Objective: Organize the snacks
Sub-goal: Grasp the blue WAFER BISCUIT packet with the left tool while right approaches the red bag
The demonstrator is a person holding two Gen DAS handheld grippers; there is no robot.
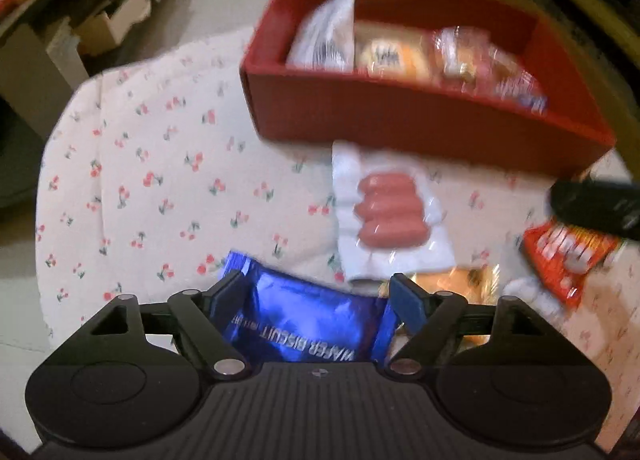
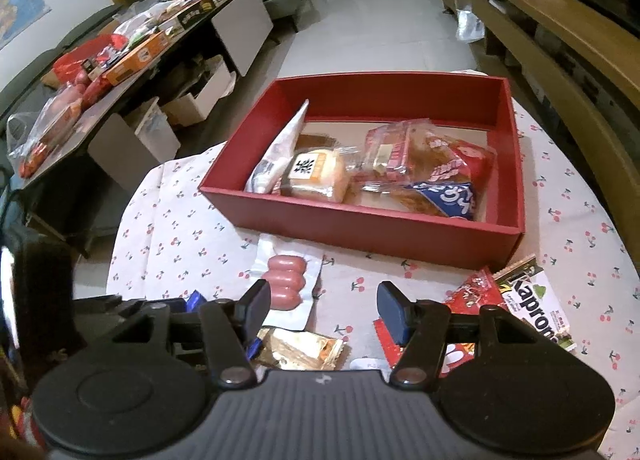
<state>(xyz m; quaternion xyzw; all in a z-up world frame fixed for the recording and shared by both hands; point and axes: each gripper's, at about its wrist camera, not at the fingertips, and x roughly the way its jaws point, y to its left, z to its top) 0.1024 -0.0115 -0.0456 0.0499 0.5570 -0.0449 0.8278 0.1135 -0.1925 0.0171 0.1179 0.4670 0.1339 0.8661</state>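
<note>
A red box (image 1: pixel 400 119) (image 2: pixel 360 227) on the cherry-print cloth holds several wrapped snacks: a white packet (image 2: pixel 276 155), a bun (image 2: pixel 316 175) and bread packs (image 2: pixel 432 171). My left gripper (image 1: pixel 316 292) is shut on a blue wafer biscuit pack (image 1: pixel 312 320), held above the cloth near the box's front. A sausage pack (image 1: pixel 390 215) (image 2: pixel 286 284) lies just before the box. My right gripper (image 2: pixel 324 306) is open and empty, above a gold packet (image 2: pixel 300 348). A red snack bag (image 1: pixel 568 256) (image 2: pixel 472 296) lies to the right.
A green-white Kaprone pack (image 2: pixel 536 304) lies at the right. The left gripper's body (image 2: pixel 132 316) shows at the right wrist view's left. A cluttered dark side table (image 2: pixel 120 55) stands at left and a wooden shelf unit (image 2: pixel 560 31) at right. The cloth's left part (image 1: pixel 140 179) is bare.
</note>
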